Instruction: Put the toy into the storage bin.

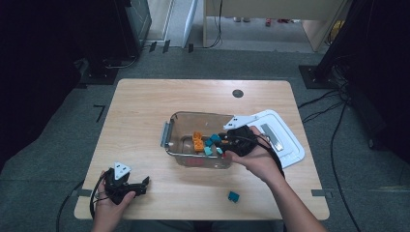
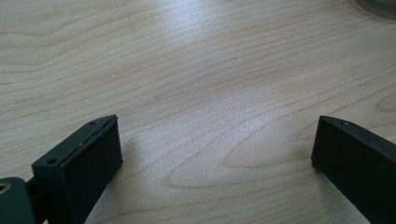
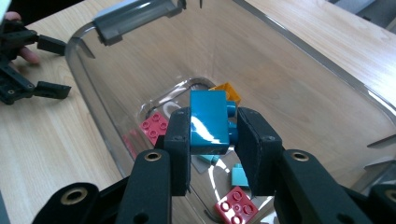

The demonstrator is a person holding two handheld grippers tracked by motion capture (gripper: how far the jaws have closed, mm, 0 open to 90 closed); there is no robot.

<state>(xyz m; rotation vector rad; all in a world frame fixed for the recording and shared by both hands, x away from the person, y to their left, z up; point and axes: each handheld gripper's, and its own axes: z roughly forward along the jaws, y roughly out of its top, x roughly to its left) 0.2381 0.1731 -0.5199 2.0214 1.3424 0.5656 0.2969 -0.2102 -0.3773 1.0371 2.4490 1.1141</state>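
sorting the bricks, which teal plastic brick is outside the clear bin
The lone teal plastic brick on the wooden table, near its front edge; other teal bricks lie in the clear plastic bin.

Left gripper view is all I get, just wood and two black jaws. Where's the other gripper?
Observer: The right gripper is over the clear plastic bin, near its right side.
Operator: Is it holding something?
Observer: Yes, a blue brick is pinched between its jaws above the bin.
Operator: What's already inside?
Observer: Red bricks, orange bricks and teal ones lie on the bottom.
Operator: Any left outside?
Observer: One teal brick sits on the table near the front edge.
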